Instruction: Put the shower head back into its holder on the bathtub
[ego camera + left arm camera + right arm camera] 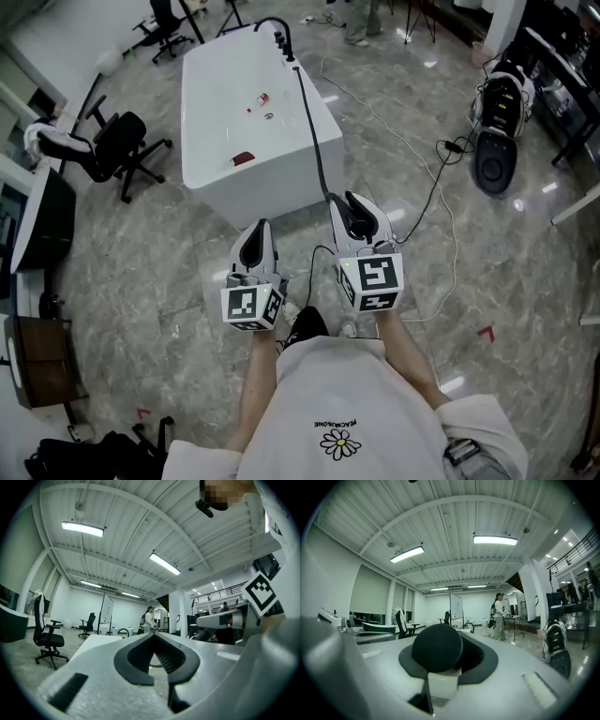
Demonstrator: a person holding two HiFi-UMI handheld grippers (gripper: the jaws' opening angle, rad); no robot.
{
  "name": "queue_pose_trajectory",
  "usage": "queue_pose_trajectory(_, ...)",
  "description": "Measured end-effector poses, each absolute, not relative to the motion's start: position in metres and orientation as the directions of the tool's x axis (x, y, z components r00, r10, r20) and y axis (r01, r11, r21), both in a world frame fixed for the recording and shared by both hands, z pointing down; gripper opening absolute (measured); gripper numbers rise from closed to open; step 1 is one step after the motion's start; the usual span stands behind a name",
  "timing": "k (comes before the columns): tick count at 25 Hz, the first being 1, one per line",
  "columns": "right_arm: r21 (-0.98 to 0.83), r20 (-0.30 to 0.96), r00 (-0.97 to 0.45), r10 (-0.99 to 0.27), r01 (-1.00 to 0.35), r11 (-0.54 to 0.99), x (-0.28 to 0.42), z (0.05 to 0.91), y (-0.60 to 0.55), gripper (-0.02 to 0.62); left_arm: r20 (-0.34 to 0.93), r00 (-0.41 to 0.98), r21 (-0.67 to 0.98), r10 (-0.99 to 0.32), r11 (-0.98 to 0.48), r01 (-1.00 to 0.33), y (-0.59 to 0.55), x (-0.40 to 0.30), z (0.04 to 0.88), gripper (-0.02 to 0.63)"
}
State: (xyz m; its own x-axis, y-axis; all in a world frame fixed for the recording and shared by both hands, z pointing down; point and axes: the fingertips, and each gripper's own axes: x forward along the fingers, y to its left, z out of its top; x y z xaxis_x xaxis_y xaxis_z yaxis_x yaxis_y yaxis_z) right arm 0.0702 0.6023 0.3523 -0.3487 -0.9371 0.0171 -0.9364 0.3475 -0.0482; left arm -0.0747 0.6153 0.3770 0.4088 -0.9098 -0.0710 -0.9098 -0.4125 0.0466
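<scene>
The white bathtub (220,112) stands on the floor ahead of me. A black curved faucet fitting (277,34) sits at its far end. From there a black hose (314,141) runs along the tub's right rim down to my right gripper (349,202), which hangs level just short of the tub's near corner. It is shut on the black round shower head (437,648), which fills the gap between its jaws in the right gripper view. My left gripper (260,229) is beside it on the left, shut and empty, its jaws (153,637) meeting at the tips.
Small red items (243,158) lie in the tub. A black office chair (117,150) stands left of the tub. Cables (441,202) snake over the floor to a black machine (495,159) at the right. A person (500,616) stands far off.
</scene>
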Motion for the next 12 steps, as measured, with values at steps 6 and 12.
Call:
queue_pose_trajectory(6, -0.063, 0.008, -0.345, -0.938, -0.937, 0.344, 0.063, 0.344, 0.586, 0.101, -0.038, 0.431, 0.06, -0.901, -0.433, -0.9, 0.601, -0.077, 0.393, 0.0)
queue_pose_trajectory(12, -0.019, 0.039, -0.341, -0.939, -0.94, 0.341, 0.037, 0.349, 0.531, 0.101, -0.017, 0.46, 0.108, -0.888, -0.459, -0.882, 0.545, -0.087, 0.41, 0.0)
